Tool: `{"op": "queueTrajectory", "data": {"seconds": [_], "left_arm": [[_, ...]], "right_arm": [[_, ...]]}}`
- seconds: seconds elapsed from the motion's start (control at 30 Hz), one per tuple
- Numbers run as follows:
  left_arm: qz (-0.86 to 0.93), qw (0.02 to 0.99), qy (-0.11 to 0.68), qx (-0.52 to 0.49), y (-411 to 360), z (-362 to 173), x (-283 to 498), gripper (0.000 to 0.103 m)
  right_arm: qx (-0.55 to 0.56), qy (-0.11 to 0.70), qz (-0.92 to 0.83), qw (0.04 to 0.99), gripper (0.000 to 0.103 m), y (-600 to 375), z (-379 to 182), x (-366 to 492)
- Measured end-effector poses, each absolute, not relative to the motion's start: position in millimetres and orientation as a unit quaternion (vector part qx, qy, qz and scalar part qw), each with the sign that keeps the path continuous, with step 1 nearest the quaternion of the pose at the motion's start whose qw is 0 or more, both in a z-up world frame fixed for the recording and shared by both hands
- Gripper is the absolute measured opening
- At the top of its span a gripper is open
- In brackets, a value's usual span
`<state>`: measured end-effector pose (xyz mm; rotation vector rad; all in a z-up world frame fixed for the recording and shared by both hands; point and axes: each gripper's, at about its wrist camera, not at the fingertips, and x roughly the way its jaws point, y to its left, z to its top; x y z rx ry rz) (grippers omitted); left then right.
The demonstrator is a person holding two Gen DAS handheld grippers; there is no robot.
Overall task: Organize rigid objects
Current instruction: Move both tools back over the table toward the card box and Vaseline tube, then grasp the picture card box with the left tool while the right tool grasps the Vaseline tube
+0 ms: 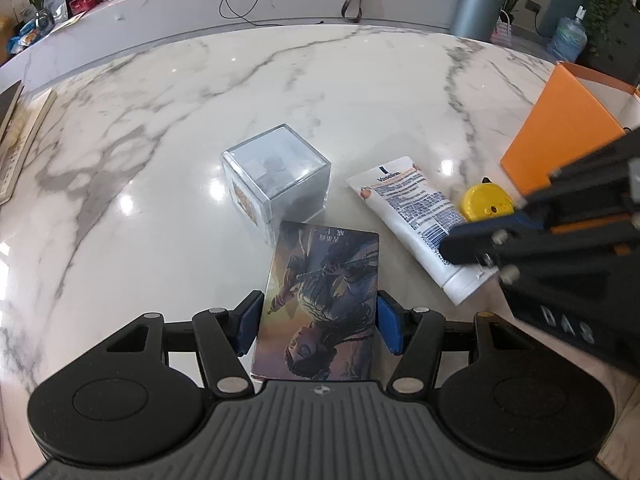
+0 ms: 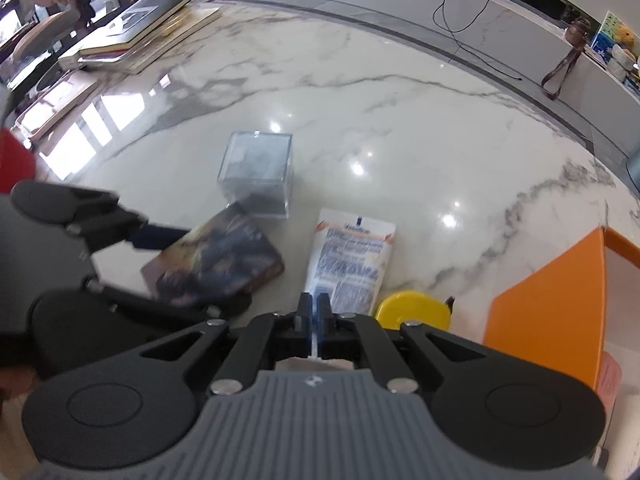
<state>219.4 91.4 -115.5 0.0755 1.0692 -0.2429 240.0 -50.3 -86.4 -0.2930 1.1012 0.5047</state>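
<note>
so the left gripper (image 1: 316, 320) has its blue pads on the two long edges of the flat rectangular illustrated box (image 1: 320, 304), the one with a painted figure on the cover. it looks pinched, though the far end could be resting on the white marble tabletop (image 1: 160, 128) near the clear plastic cube case (image 1: 276, 176). the right gripper (image 2: 315, 312) has its jaws pressed together on the near end of the white squeeze tube with blue print (image 2: 352, 256), which lies flat on the marble, beside the round yellow tape measure (image 2: 412, 310).

my guess is both things are headed for the open orange cardboard box (image 2: 548, 312) on the right. to do it well: lift the picture box straight up so it doesn't knock the cube case, and keep the squeeze even, since the edges are thin and it could twist. the tube is held only at one end, so expect it to droop.

the picture box's long axis runs straight away from the left gripper, toward the cube. the tube likewise points away from the right gripper.
</note>
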Motion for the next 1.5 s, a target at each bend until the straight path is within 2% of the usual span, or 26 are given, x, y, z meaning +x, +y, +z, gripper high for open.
{"op": "queueTrajectory", "data": {"seconds": [0.53, 0.63, 0.9, 1.03, 1.1, 1.2, 1.27, 1.3, 1.33, 1.5], "left_arm": [[-0.082, 0.859, 0.504, 0.031, 99.1, -116.8, 220.2, 0.069], [-0.078, 0.861, 0.501, 0.031, 100.4, -117.2, 220.8, 0.070], [-0.084, 0.863, 0.496, 0.040, 97.0, -119.4, 222.0, 0.082], [-0.079, 0.864, 0.495, 0.037, 97.6, -120.1, 222.7, 0.083], [-0.072, 0.865, 0.495, 0.033, 100.6, -119.8, 223.0, 0.080], [-0.070, 0.866, 0.494, 0.026, 103.2, -118.5, 223.4, 0.070], [-0.069, 0.867, 0.492, 0.026, 103.2, -118.0, 223.8, 0.067], [-0.069, 0.867, 0.493, 0.026, 103.0, -118.0, 224.2, 0.067], [-0.069, 0.867, 0.492, 0.025, 103.2, -118.1, 224.6, 0.067], [-0.069, 0.867, 0.492, 0.025, 103.6, -118.4, 225.2, 0.067]], "right_arm": [[-0.078, 0.539, 0.230, 0.807, 0.000, -50.9, -96.2, 245.9], [-0.080, 0.556, 0.216, 0.798, 0.000, -50.3, -106.7, 246.2], [-0.104, 0.566, 0.224, 0.786, 0.000, -52.1, -109.6, 239.3], [-0.101, 0.565, 0.225, 0.787, 0.001, -54.4, -107.5, 239.9], [-0.091, 0.559, 0.229, 0.792, 0.002, -55.7, -104.7, 241.9], [-0.084, 0.555, 0.235, 0.794, 0.006, -56.5, -94.6, 245.6], [-0.095, 0.542, 0.239, 0.800, 0.016, -57.0, -84.7, 247.9], [-0.105, 0.534, 0.236, 0.805, 0.032, -56.7, -80.9, 249.3], [-0.116, 0.524, 0.230, 0.811, 0.041, -56.4, -78.1, 250.5], [-0.136, 0.534, 0.213, 0.807, 0.041, -56.3, -88.3, 262.2]]}}
